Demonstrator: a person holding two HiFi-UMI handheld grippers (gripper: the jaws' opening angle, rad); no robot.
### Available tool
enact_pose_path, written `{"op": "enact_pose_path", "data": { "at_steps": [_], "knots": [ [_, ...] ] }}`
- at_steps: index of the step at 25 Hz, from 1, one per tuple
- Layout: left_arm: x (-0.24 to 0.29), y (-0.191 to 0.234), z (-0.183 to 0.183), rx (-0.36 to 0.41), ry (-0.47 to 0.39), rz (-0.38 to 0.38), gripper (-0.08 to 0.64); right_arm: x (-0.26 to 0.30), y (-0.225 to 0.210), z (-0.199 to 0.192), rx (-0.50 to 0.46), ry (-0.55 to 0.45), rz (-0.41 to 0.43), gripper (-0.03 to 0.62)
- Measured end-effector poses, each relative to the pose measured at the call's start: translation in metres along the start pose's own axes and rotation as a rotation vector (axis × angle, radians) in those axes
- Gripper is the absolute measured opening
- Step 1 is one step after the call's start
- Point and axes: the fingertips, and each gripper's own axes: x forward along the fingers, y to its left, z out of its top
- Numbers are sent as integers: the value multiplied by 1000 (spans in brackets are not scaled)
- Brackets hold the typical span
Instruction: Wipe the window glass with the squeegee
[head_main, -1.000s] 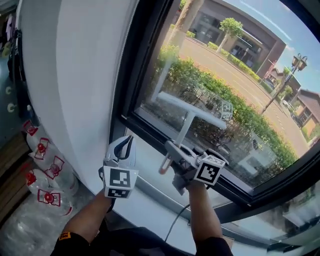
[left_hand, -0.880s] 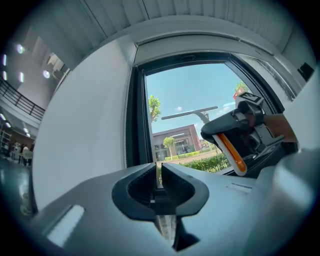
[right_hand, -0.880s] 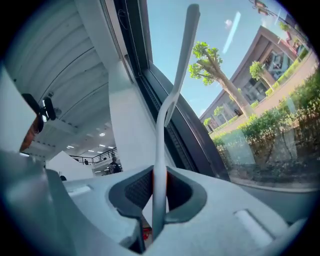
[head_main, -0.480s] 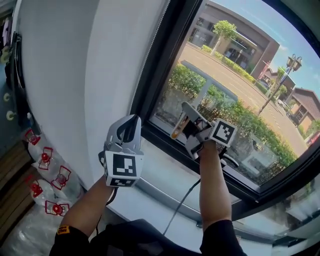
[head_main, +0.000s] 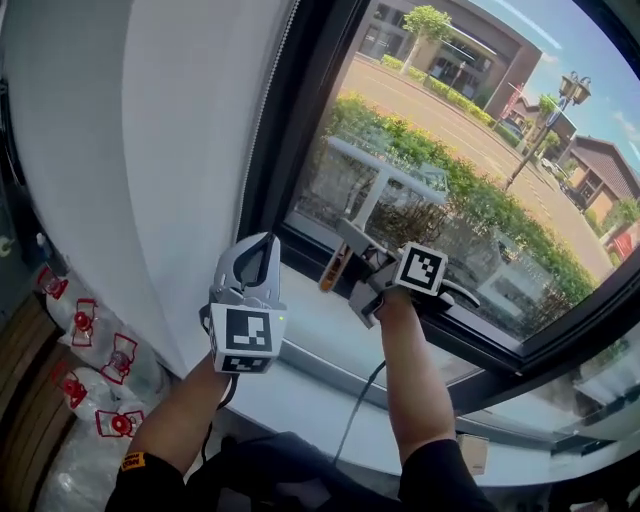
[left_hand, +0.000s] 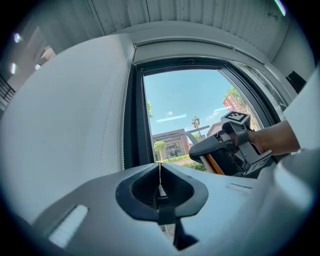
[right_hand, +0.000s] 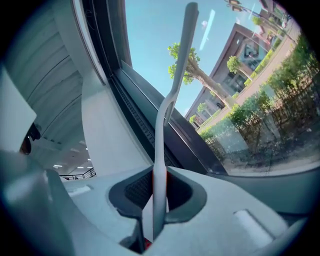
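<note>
— Shifted since a second ago? 
— Yes. Your right gripper (head_main: 345, 262) has carried the squeegee (head_main: 372, 205) higher up the window glass (head_main: 470, 130).
— Grip? 
— Jaws clamped on its white handle. The blade lies across the pane at 12 o'clock from that gripper.
— And your left gripper (head_main: 262, 248)? 
— At 9 o'clock of the right one, jaws pressed together with nothing between them, held off the glass.

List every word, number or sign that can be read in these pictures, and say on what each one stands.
No text can be read.
Left marker cube, right marker cube: square patterns only, no letters.
Yellow tag on the sleeve: too small to read.
Red labels on the clear plastic items: blurred.
Red sign outside the window: blurred.
</note>
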Motion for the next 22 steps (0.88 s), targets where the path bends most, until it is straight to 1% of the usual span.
{"op": "enact_pose_path", "data": {
  "at_steps": [5,11,15,19,22],
  "knots": [
    [1,-20,-49,-26,77,-59,23,-6,-32,-56,95,47,-35,35],
    [-3,-29,-96,-36,176,-78,20,-11,-61,-112,188,87,-54,35],
    [-1,-34,-111,-38,213,-84,20,-14,-74,-128,236,101,-71,35],
    [-1,-37,-120,-42,231,-85,20,-12,-75,-131,236,104,-56,34],
    [0,-41,-121,-49,235,-85,20,-15,-78,-133,245,112,-76,34]
  ]
}}
